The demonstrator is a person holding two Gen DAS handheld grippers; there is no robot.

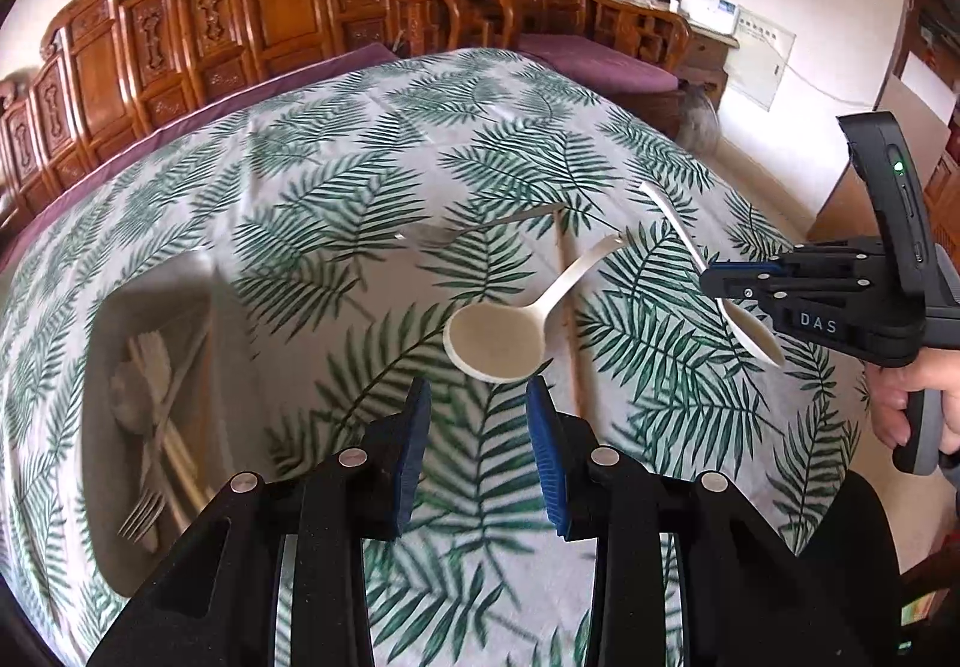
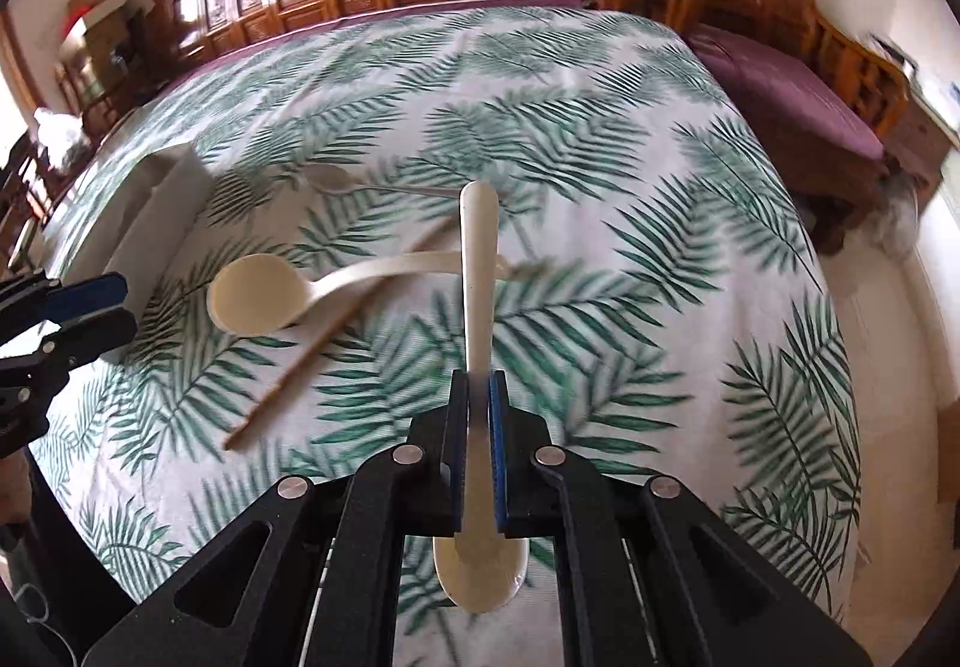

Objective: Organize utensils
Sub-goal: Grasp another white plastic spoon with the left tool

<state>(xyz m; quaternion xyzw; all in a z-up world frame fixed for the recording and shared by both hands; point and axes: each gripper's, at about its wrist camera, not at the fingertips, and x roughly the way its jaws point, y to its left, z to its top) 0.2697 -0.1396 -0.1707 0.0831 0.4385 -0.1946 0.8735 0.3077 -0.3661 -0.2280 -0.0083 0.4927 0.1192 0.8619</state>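
Note:
My right gripper is shut on a slim white spoon, held above the table with its handle pointing away and its bowl under my fingers; it also shows in the left wrist view. My left gripper is open and empty, just in front of a large white ladle that lies on the leaf-print cloth. A wooden chopstick lies under the ladle's handle. A metal spoon lies farther back. A shiny tray at the left holds a fork, chopsticks and white spoons.
The table is covered by a leaf-print cloth. Carved wooden chairs with purple cushions stand behind the table. The tray's white wall shows at the left of the right wrist view. The floor drops off beyond the table's right edge.

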